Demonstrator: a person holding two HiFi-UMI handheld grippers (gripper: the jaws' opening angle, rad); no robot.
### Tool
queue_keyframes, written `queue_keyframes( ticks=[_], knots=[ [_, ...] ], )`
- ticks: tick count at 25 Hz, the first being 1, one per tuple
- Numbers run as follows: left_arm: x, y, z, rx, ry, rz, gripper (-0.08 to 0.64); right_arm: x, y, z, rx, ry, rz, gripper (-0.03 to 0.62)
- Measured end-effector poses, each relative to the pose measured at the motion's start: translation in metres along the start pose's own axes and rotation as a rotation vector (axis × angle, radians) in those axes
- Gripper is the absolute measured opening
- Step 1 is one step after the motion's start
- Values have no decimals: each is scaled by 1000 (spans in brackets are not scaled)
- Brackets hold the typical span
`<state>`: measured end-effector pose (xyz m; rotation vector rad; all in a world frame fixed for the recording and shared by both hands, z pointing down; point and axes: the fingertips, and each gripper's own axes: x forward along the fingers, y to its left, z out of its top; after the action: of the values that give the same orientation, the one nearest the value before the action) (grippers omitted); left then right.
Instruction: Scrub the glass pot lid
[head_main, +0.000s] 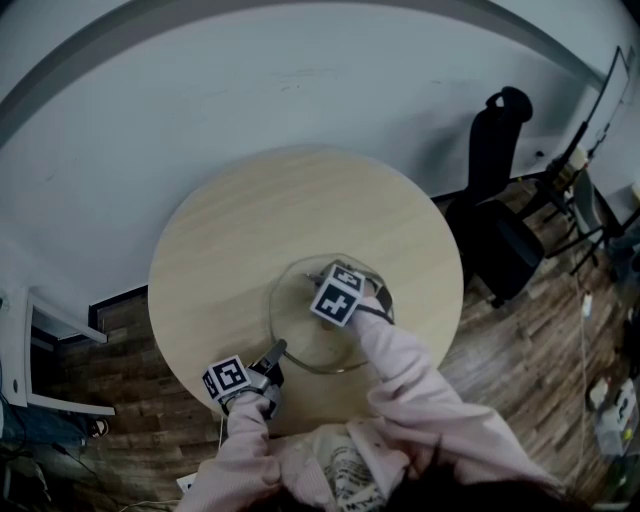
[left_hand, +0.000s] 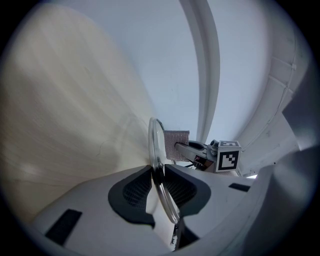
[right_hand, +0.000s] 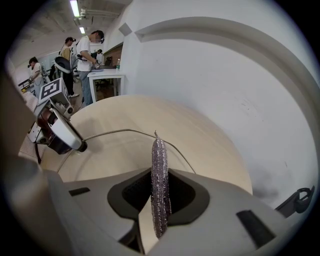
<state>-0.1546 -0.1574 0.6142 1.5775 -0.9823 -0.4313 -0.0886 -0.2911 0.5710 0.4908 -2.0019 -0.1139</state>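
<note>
The left gripper clamps the rim of the glass pot lid on the round table. Just beyond it, over the lid, the right gripper pinches a silvery scrubbing pad.

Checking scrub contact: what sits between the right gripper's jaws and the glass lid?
A scrub pad, clamped in the right gripper and sticking out toward the glass lid; the right gripper view shows it edge-on.
</note>
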Motion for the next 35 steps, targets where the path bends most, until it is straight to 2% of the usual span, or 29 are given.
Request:
queue_keyframes(
  ticks=[35],
  knots=[
    [-1,-1,-2,18,-30,31,88,-8,50,14,-16,-39,72,77]
  ],
)
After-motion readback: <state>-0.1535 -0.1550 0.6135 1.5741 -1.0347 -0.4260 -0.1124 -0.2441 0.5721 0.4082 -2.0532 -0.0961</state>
